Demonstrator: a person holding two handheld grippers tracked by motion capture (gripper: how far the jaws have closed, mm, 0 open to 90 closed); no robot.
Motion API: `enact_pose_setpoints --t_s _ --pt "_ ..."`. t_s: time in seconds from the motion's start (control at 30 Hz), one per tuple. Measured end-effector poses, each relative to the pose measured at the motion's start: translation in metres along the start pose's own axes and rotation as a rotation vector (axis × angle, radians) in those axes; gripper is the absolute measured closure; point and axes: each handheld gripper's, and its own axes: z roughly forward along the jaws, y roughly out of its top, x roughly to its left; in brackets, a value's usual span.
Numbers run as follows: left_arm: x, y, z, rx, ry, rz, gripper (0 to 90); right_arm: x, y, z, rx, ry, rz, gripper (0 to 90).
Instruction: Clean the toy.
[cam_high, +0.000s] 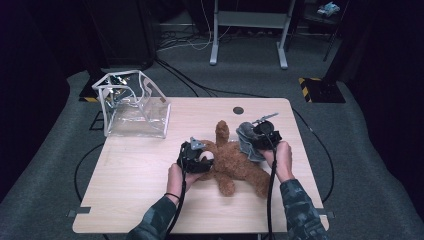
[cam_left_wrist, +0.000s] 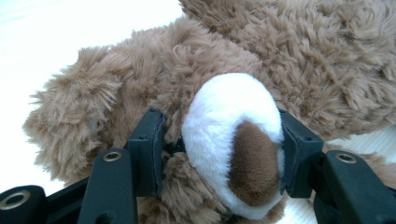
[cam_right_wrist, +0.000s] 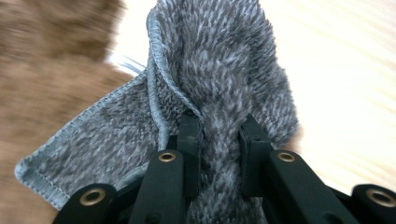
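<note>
Plastic of a clear, white-edged bag (cam_high: 134, 107) stands open at the table's (cam_high: 130, 180) far left corner. Nearer the middle, the left gripper (cam_high: 194, 156) has its jaws clamped on the white and brown muzzle (cam_left_wrist: 238, 144) of a brown teddy bear (cam_high: 235, 162), which lies sprawled on the tabletop between the person's hands. Just right of the bear, the right gripper (cam_high: 261, 134) pinches a bunched fold of grey fuzzy cloth (cam_right_wrist: 224, 88), with the cloth touching the bear's fur.
</note>
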Motion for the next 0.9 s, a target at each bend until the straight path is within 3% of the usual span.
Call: enact_pose_setpoints --t_s 0.03,0.17,0.27,0.33,0.37,0.4,0.47,0.57,0.6,0.63,0.7,0.73,0.77,0.87,0.9 --pt "0.000 0.000 0.000 0.001 0.000 -0.002 43.9 -0.009 -0.006 0.003 0.010 -0.027 0.023 74.9" --pt "0.000 0.001 0.000 0.005 0.004 0.001 43.9 -0.020 -0.013 0.008 0.034 -0.061 0.050 74.8" --pt "-0.001 0.001 0.001 0.000 0.004 -0.008 43.8 -0.023 -0.016 0.003 0.027 -0.083 0.053 74.7" --pt "0.000 0.001 0.000 0.007 0.003 -0.010 43.9 -0.023 -0.015 -0.006 -0.002 -0.100 0.049 74.5" --pt "0.000 0.002 0.001 0.005 0.003 -0.011 43.8 -0.021 -0.012 -0.019 -0.043 -0.093 0.054 74.3" --pt "0.000 0.002 0.001 0.005 0.003 -0.011 43.8 -0.021 -0.012 -0.019 -0.043 -0.093 0.054 74.3" --pt "0.001 0.003 0.001 0.011 -0.001 -0.015 43.8 -0.008 -0.006 -0.036 -0.100 -0.054 0.031 74.1" --pt "0.002 0.004 0.002 0.015 -0.002 -0.022 43.8 0.007 0.000 -0.044 -0.128 -0.023 -0.005 74.0" --pt "0.003 0.005 0.001 0.025 -0.003 -0.010 43.8 0.016 0.002 -0.044 -0.136 0.005 -0.024 74.0" --pt "0.003 0.005 0.002 0.025 -0.009 -0.022 43.8 0.033 0.007 -0.039 -0.122 0.060 -0.070 73.9" --pt "0.005 0.006 0.001 0.039 -0.018 -0.014 43.8 0.049 0.008 -0.026 -0.071 0.058 -0.111 73.8" --pt "0.005 0.006 0.001 0.039 -0.018 -0.014 43.7 0.049 0.008 -0.026 -0.071 0.058 -0.111 73.8" --pt "0.007 0.006 0.000 0.045 -0.026 -0.010 43.7 0.053 0.007 -0.011 -0.039 0.018 -0.160 74.0" --pt "0.008 0.007 0.002 0.041 -0.029 -0.016 43.6 0.051 0.005 -0.004 -0.027 0.027 -0.125 74.8" --pt "0.008 0.008 0.002 0.043 -0.031 -0.022 43.3 0.051 0.005 -0.003 -0.022 0.022 -0.143 75.4"
